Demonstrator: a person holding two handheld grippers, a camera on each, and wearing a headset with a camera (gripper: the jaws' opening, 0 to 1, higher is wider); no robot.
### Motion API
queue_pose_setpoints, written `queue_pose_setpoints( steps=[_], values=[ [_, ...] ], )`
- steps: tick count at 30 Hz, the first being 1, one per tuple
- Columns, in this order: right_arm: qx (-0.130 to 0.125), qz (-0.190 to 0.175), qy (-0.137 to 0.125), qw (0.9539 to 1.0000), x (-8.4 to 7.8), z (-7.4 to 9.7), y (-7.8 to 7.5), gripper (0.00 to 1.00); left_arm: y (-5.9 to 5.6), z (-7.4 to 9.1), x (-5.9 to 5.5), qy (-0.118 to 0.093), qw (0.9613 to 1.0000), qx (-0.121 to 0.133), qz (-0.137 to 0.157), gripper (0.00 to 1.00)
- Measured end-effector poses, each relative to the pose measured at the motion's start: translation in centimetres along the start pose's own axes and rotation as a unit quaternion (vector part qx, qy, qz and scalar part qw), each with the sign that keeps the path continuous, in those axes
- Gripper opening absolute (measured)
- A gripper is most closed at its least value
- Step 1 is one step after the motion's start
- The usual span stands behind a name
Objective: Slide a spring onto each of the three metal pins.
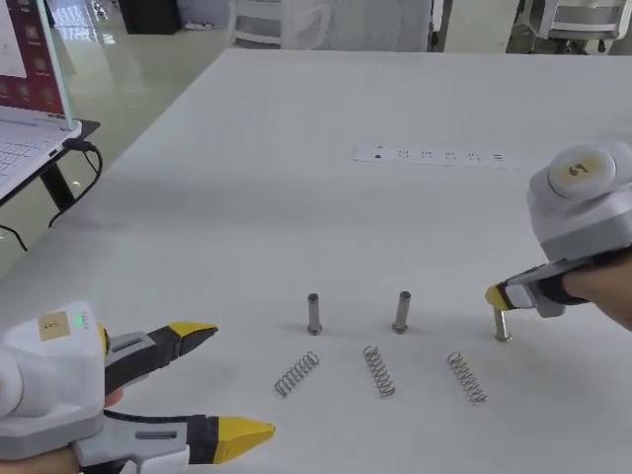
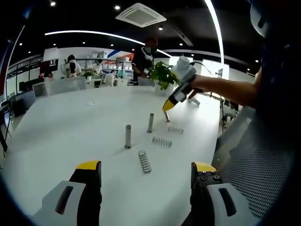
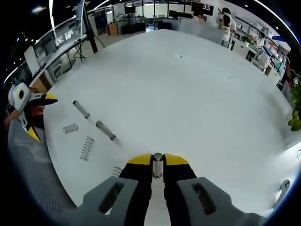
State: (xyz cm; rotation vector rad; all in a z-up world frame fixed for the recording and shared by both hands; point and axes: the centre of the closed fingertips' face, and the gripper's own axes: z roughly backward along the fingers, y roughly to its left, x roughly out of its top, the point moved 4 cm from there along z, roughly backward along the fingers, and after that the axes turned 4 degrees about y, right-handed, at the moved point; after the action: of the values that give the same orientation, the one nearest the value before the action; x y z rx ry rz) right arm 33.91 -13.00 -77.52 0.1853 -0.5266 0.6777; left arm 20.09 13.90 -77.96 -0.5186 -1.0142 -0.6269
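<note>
Nearest, the left gripper (image 1: 237, 380) hovers with jaws wide apart. The right gripper (image 1: 497, 295) has its jaws clamped on the rightmost pin (image 1: 503, 328). Three springs (image 1: 378, 370) lie loose on the white surface (image 1: 296, 197), just before the upright pins (image 1: 401, 312).

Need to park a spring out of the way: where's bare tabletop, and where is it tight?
Bare table runs from the middle pin back to the socket strip, and left of the left pin toward the laptop. Crowded: the springs just before the pins, where the right gripper is shut on the right pin.
</note>
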Motion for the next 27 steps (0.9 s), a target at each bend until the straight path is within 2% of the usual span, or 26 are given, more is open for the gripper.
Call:
queue_pose_setpoints(
  steps=[17, 27],
  values=[
    [-0.004, 0.031, -0.008, 0.9995, -0.8, 0.5, -0.1, 0.06, 0.0, -0.1, -0.1, 0.004, 1.0, -0.002, -0.002, 0.73],
    [-0.008, 0.035, -0.009, 0.9993, -1.2, 0.7, -0.4, 0.06, 0.1, -0.2, -0.1, 0.005, 1.0, -0.003, -0.002, 0.72]
  ],
)
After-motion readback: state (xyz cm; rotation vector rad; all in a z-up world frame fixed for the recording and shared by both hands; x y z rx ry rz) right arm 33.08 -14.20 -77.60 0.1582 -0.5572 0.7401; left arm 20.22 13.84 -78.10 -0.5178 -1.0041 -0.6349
